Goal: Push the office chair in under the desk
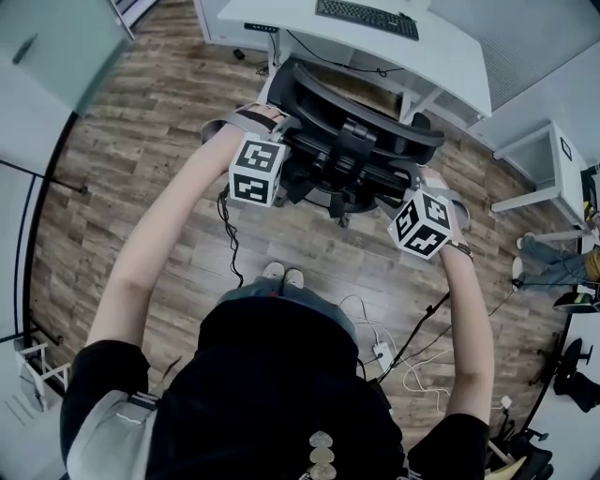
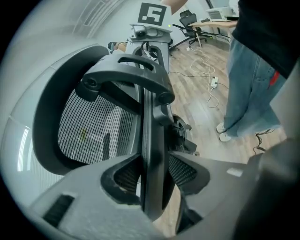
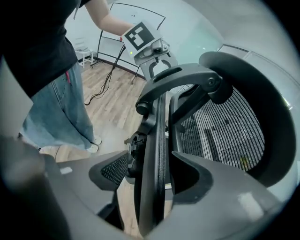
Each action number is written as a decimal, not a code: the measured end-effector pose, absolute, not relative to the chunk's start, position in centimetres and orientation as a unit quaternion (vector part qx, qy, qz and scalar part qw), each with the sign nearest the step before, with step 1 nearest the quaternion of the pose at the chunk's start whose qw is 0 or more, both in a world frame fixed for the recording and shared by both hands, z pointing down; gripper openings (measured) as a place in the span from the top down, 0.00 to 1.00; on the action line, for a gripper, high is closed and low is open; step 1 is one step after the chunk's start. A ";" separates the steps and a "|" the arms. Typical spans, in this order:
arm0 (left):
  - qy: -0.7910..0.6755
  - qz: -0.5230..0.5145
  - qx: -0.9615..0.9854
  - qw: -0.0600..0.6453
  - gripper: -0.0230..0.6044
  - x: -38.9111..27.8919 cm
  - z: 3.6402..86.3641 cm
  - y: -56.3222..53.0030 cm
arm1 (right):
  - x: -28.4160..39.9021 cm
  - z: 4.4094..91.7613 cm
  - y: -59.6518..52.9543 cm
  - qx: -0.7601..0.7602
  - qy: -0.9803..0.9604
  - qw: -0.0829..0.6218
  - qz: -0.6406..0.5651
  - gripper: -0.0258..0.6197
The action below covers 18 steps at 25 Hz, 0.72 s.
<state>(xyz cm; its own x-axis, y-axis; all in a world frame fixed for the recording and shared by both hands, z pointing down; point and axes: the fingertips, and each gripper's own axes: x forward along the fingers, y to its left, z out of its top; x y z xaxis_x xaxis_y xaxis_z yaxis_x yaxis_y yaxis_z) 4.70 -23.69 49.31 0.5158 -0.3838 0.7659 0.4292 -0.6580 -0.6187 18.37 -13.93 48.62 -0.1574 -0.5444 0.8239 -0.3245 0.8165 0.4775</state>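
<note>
A black mesh office chair (image 1: 356,141) stands in front of the white desk (image 1: 450,56), its backrest towards me. My left gripper (image 1: 281,150) is at the backrest's left edge and my right gripper (image 1: 417,192) at its right edge. In the left gripper view the backrest rim (image 2: 152,140) runs between the jaws of the left gripper (image 2: 154,187), and both pads lie against it. In the right gripper view the rim (image 3: 152,154) passes between the jaws of the right gripper (image 3: 150,187) with gaps on both sides; floor shows through on the left.
A keyboard (image 1: 367,19) lies on the desk. Cables (image 1: 230,225) and a power strip (image 1: 382,354) lie on the wooden floor near my shoes (image 1: 281,275). A white side table (image 1: 544,164) stands to the right, with another chair (image 1: 577,375) further back.
</note>
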 end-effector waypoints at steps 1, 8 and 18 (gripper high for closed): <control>-0.013 -0.492 -0.764 0.416 0.67 4.8 49.3 -23.8 | 18.4 48.9 -14.0 0.285 -0.751 0.589 -0.094 0.51; -0.008 -0.501 -0.753 0.426 0.70 5.0 49.3 -24.0 | 18.7 49.2 -14.5 0.293 -0.736 0.604 -0.091 0.65; -0.006 -0.515 -0.740 0.433 0.71 5.0 49.4 -24.1 | 18.8 49.3 -14.9 0.291 -0.714 0.630 -0.092 0.73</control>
